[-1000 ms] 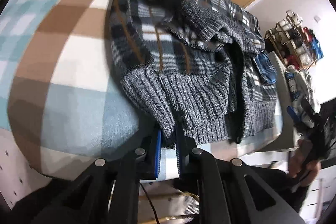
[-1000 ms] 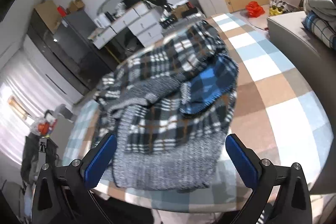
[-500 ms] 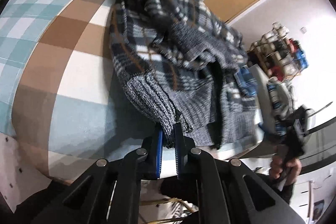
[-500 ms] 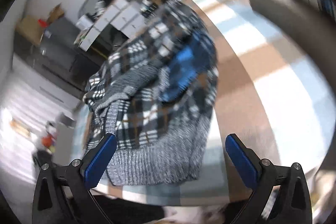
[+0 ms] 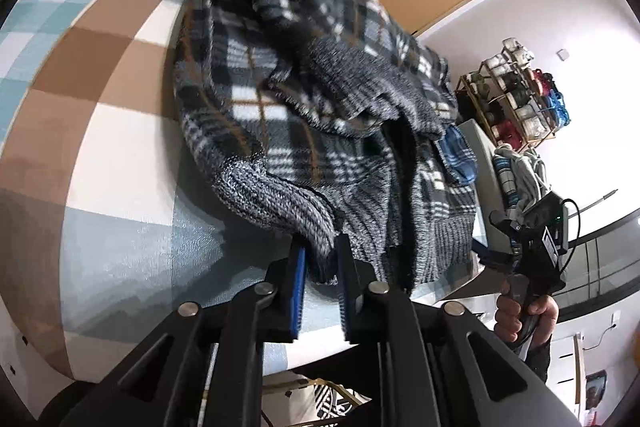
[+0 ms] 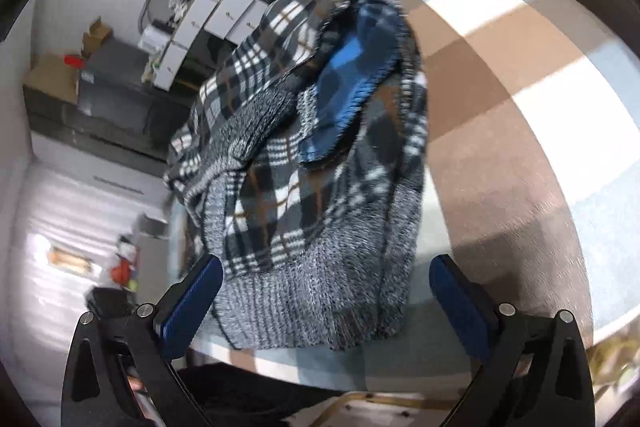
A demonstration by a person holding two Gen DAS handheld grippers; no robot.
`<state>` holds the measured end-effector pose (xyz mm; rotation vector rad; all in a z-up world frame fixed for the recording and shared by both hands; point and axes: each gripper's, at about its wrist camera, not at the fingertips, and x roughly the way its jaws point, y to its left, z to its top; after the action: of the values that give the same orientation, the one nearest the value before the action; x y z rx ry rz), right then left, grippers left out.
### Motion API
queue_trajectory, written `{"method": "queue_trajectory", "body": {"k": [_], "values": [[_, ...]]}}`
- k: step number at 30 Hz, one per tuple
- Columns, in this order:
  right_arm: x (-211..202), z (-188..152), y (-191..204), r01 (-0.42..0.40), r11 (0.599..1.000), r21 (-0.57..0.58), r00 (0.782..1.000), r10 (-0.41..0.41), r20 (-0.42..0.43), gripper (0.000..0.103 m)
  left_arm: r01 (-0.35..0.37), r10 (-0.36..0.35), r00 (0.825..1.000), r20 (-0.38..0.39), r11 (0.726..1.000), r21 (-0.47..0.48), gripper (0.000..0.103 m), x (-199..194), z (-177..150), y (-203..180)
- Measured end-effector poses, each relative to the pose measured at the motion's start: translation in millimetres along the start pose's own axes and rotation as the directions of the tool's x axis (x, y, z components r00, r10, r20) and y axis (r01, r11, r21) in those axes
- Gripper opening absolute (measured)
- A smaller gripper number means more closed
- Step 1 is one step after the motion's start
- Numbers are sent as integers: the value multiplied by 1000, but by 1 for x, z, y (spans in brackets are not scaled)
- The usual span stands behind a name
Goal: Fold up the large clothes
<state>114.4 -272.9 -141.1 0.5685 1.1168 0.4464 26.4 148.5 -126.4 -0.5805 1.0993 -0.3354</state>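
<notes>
While no writing reads on the jacket (image 5: pixel 304 131), the left gripper (image 5: pixel 320 267), just easing apart, pinches its hem; right gripper (image 6: pixel 324 291) gapes wide.

A table (image 5: pixel 120 163) covered in brown, white and pale-blue checks fills the frame's left; a crumpled plaid jacket (image 5: pixel 304 115) lies on it.

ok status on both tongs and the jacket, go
Left tongs easing open, knit hem between the pads. Right tongs wide open, empty. Plaid jacket bunched on checked table. Nothing in the way.
</notes>
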Motion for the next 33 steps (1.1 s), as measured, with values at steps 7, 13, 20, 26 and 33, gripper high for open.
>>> {"method": "queue_trajectory", "body": {"k": [7,13,20,26,33], "values": [[37,0,47,265,932,-248,961,-277,-14,103,-75,76,997,-18,996,49,43,13,0,-8],[42,22,43,162,970,-180,984,-172,-40,85,5,-6,1000,-25,999,-49,46,16,11,4],[23,22,-1,-59,998,5,998,59,-37,23,55,-57,998,-15,990,-133,11,9,9,18],[7,23,-22,-267,956,126,964,267,13,20,102,-95,994,52,984,-145,7,-11,7,15],[-9,17,-25,-325,932,159,946,320,60,19,35,-31,999,33,991,-131,6,-15,4,7]]}}
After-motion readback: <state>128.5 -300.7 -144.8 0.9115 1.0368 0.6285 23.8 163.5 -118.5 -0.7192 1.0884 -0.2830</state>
